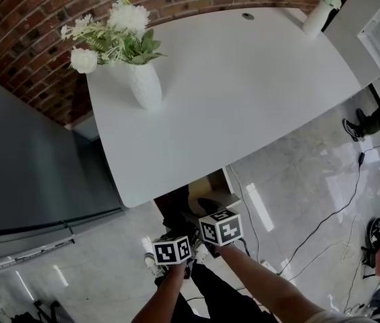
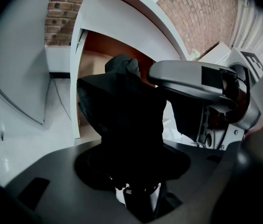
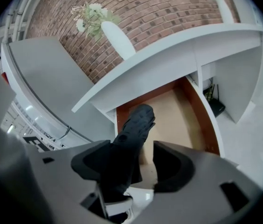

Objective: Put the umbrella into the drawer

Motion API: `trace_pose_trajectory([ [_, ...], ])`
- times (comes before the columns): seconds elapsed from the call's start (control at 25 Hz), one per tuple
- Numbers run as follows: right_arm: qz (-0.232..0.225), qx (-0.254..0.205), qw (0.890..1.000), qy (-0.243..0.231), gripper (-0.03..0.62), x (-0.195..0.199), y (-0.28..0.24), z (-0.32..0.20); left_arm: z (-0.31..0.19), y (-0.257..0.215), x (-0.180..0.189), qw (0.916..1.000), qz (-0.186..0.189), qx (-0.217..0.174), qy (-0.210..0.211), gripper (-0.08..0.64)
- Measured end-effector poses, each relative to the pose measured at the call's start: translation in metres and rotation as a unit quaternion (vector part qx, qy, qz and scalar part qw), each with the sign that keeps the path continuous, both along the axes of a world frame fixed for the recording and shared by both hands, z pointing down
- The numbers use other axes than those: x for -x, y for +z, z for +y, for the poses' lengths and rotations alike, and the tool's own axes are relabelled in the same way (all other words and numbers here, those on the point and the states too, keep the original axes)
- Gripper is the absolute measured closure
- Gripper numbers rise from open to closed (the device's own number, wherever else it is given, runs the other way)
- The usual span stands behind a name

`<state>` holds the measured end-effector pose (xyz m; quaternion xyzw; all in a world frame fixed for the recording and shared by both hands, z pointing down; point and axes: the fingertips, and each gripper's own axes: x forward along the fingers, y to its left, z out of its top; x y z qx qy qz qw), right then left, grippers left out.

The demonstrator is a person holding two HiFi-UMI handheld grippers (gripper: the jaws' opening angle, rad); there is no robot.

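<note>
The black folded umbrella (image 2: 122, 111) fills the space between my left gripper's (image 2: 131, 164) jaws, which are shut on its bulk. Its tip (image 3: 138, 118) points into the open wooden drawer (image 3: 173, 111) under the white table. My right gripper (image 3: 131, 164) is open: the umbrella lies against its left pad, and a gap shows at its right pad. In the head view both grippers sit side by side below the table edge, left gripper (image 1: 176, 233) and right gripper (image 1: 203, 214), with the umbrella (image 1: 207, 204) over the drawer (image 1: 218, 182). The right gripper's finger (image 2: 187, 76) reaches over the umbrella.
The white table (image 1: 244, 93) carries a vase with flowers (image 1: 143, 83) and a second vase (image 1: 317, 15) at the far corner. A grey cabinet (image 1: 28, 167) stands at the left. Cables (image 1: 331, 227) trail over the glossy floor at the right, beside a person's leg (image 1: 378, 116).
</note>
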<state>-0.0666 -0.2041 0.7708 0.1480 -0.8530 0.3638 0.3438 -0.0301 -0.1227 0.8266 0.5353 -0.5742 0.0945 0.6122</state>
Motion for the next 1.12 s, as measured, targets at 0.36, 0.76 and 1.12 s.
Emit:
trace_pose_trajectory([
  [0.36, -0.006, -0.023, 1.000, 0.019, 0.480, -0.008, -0.001, -0.013, -0.013, 0.010, 0.004, 0.9995, -0.010, 0.025, 0.013, 0.333],
  [0.76, -0.019, -0.020, 0.999, 0.022, 0.568, -0.014, -0.004, -0.012, -0.018, 0.022, 0.007, 0.9973, 0.005, 0.072, 0.009, 0.333],
  [1.12, -0.025, -0.011, 0.999, 0.032, 0.569, -0.023, -0.003, -0.009, -0.019, 0.035, 0.009, 0.9932, 0.003, 0.113, 0.028, 0.333],
])
